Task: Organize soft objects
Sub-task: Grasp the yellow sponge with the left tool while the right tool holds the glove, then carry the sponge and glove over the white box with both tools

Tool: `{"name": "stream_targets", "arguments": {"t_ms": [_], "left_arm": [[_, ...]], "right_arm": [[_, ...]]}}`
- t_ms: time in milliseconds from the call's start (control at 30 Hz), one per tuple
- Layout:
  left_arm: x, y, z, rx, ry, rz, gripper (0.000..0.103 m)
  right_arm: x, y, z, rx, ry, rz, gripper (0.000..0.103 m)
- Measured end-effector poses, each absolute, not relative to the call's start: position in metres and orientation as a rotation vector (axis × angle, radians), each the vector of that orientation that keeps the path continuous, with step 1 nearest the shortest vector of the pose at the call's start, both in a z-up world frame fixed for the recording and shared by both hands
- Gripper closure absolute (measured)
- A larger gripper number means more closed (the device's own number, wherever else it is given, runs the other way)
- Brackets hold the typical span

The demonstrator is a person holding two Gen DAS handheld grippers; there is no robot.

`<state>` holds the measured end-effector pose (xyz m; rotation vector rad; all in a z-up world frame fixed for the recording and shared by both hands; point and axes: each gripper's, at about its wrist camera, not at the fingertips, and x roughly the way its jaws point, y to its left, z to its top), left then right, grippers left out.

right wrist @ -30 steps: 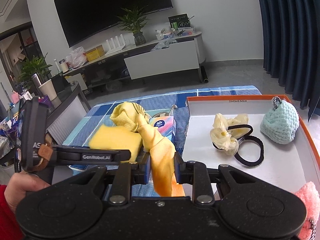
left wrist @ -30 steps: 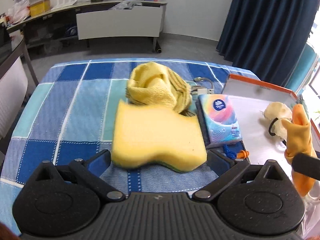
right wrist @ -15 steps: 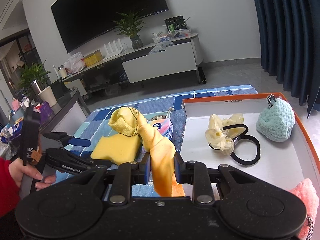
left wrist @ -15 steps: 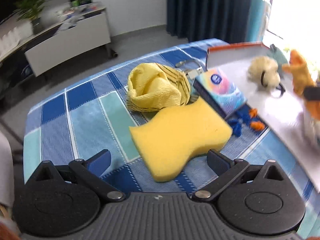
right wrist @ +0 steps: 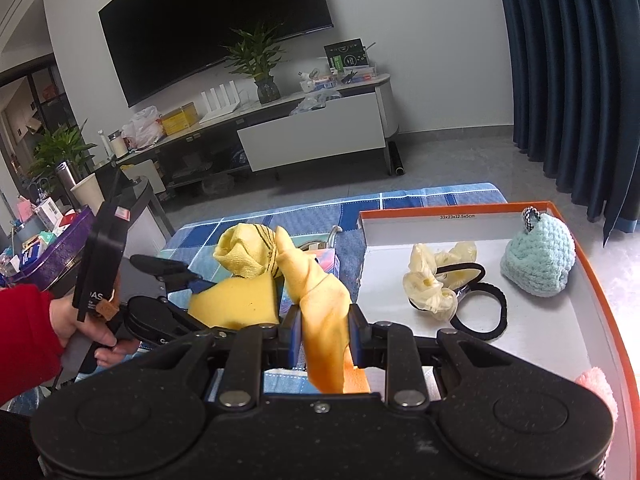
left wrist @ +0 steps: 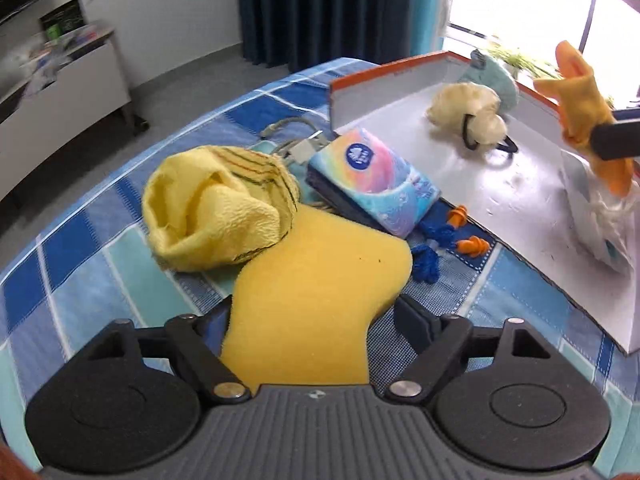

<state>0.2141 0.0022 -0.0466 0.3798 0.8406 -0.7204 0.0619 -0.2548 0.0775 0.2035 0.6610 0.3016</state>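
Note:
A yellow sponge (left wrist: 316, 300) lies on the blue checked tablecloth (left wrist: 80, 240). My left gripper (left wrist: 314, 309) straddles its near end, and the jaws are closing. The left pad is at the sponge's edge, while a gap shows on the right side. A crumpled yellow towel (left wrist: 216, 208) touches the sponge's far side. My right gripper (right wrist: 323, 320) is shut on an orange-yellow cloth (right wrist: 320, 300) and holds it upright by the near-left corner of the orange-rimmed white box (right wrist: 540, 320).
The box holds a cream scrunchie (right wrist: 432, 288), a black hairband (right wrist: 480, 312), a teal crochet pouch (right wrist: 538, 256) and something pink and fluffy (right wrist: 596, 384). A tissue pack (left wrist: 376, 176), orange earplugs on a blue cord (left wrist: 472, 246) and a grey cable (left wrist: 288, 136) lie between sponge and box.
My left gripper rolled and moved in over the sponge, so the sponge's near end now sits between narrower jaws. The right gripper and its cloth stayed put.

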Motion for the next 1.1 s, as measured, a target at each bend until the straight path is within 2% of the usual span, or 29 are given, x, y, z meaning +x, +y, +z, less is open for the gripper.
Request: {"name": "stream_targets", "arguments": {"t_ms": [200, 533, 1100], "left_arm": [[0.175, 0.006, -0.037, 0.268, 0.867, -0.454, 0.022], [0.099, 0.008, 0.018, 0.041, 0.800, -0.168, 0.022], [0.059, -0.018, 0.037, -0.044, 0.758, -0.065, 0.022]], "right_arm": [[0.055, -0.254, 0.080, 0.201, 0.654, 0.301, 0.074], [0.040, -0.245, 0.080, 0.199, 0.664, 0.320, 0.073], [0.001, -0.268, 0.096, 0.191, 0.627, 0.270, 0.073]]}}
